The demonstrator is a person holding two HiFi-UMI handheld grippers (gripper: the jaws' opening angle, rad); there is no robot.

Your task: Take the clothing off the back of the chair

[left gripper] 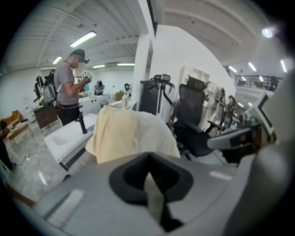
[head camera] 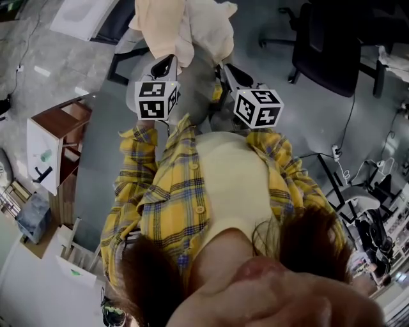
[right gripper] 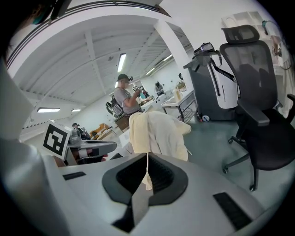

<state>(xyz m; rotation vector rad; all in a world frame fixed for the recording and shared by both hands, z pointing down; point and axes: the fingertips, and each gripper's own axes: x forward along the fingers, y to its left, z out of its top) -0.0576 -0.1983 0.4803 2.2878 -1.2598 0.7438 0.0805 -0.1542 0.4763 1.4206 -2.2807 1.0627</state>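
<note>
A cream garment (head camera: 182, 29) hangs over the back of a chair at the top of the head view. It also shows ahead in the left gripper view (left gripper: 131, 133) and the right gripper view (right gripper: 159, 131). My left gripper (head camera: 166, 62) and right gripper (head camera: 228, 70) are held side by side just short of the garment, both pointing at it, apart from the cloth. The left gripper's (left gripper: 150, 179) jaws are shut with nothing between them. The right gripper's (right gripper: 147, 169) jaws are shut and empty too. The chair itself is mostly hidden under the cloth.
A black office chair (head camera: 326, 48) stands to the right, seen also in the right gripper view (right gripper: 251, 97). A wooden cabinet (head camera: 57, 137) is at the left, a white table (head camera: 83, 16) beyond it. A person (left gripper: 69, 90) stands further back. Cables lie on the floor at right.
</note>
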